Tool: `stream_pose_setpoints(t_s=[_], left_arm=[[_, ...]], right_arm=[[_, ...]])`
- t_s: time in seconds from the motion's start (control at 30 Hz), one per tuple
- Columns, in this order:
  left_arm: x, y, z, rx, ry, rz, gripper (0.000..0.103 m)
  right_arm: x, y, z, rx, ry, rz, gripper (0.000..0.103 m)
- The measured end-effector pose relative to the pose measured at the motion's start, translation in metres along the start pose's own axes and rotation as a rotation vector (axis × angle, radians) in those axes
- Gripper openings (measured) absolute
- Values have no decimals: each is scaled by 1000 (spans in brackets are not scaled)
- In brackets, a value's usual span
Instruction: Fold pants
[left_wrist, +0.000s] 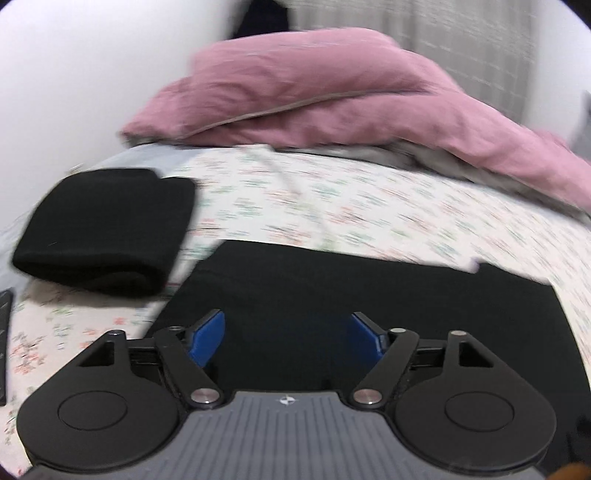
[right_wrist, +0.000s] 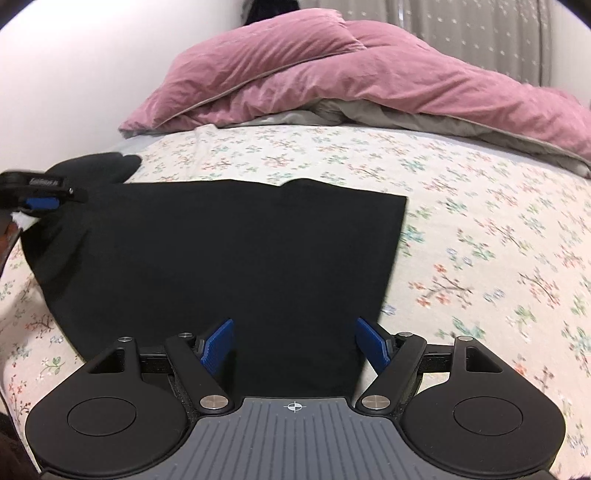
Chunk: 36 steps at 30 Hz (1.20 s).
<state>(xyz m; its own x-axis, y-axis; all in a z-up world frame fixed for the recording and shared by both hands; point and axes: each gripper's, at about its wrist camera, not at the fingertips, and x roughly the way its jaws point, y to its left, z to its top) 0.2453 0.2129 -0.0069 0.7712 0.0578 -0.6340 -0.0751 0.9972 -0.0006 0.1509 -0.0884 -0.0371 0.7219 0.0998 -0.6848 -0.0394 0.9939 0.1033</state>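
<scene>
Ahead of my right gripper (right_wrist: 294, 341), between and beyond its blue fingers (right_wrist: 218, 345): black pants (right_wrist: 221, 258), folded to a flat, smooth panel on the floral bedsheet (right_wrist: 480, 240). Fingers spread wide, gripping nothing. My left gripper (left_wrist: 288, 339): also spread wide and empty over the same cloth. Left of its fingers: a second black garment, folded (left_wrist: 103, 229). Beyond: pink duvet (right_wrist: 332, 74).

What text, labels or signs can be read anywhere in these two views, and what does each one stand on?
No word reads clearly.
White lettering on the left gripper, seen side-on in the right wrist view: too blurred to read.
Small white crosshair marks on the grey bodies of the left and right gripper: symbols, not text.
</scene>
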Motion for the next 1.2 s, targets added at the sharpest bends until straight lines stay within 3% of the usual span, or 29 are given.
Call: stream_pose_setpoints(t_s=[0.17, 0.4, 0.6, 0.7, 0.83, 0.93, 1.07, 1.2], left_arm=[[-6, -42, -19, 136, 27, -119, 100], [-14, -84, -56, 221, 87, -319, 101], [-30, -115, -82, 348, 82, -469, 101], [-40, -125, -92, 435, 50, -551, 101], [-54, -134, -101, 519, -4, -638, 101], [-66, -143, -110, 556, -44, -708, 101], [-74, -154, -116, 592, -113, -748, 101], [-77, -169, -125, 624, -161, -686, 95]], right_arm=[[-11, -17, -7, 81, 34, 18, 74], [-24, -44, -22, 256, 83, 104, 73], [-30, -63, -41, 423, 141, 209, 44], [-30, -69, -50, 503, 167, 264, 37], [-28, -73, -56, 553, 213, 299, 16], [-32, -77, -53, 583, 211, 327, 11], [-41, -81, -44, 628, 198, 384, 10], [-44, -79, -32, 632, 195, 419, 10]])
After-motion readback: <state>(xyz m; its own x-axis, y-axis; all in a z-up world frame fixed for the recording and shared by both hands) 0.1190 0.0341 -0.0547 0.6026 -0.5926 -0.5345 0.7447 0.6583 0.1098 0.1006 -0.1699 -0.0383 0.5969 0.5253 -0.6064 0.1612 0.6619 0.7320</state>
